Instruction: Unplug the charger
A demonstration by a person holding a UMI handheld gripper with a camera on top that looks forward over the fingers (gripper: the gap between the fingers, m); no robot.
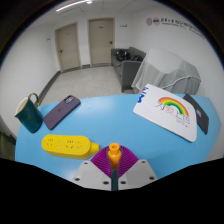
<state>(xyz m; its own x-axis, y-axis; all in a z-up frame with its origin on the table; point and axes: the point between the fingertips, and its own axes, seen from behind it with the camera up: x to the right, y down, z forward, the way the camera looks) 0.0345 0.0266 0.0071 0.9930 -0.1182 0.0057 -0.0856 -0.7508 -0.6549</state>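
Observation:
My gripper [113,160] is shut on a small orange charger [113,151], which stands up between the purple pads [100,163] at the fingertips. A yellow power strip [68,146] lies flat on the blue table [120,120], just left of the fingers. The charger is clear of the strip, with a small gap between them. No cable shows on the charger.
Beyond the strip are a teal mug [28,112] and a dark purple phone case [62,113]. To the right lie a white sheet with a rainbow drawing [168,108] and a dark phone [197,112]. Across the floor are doors and a covered grey seat [165,68].

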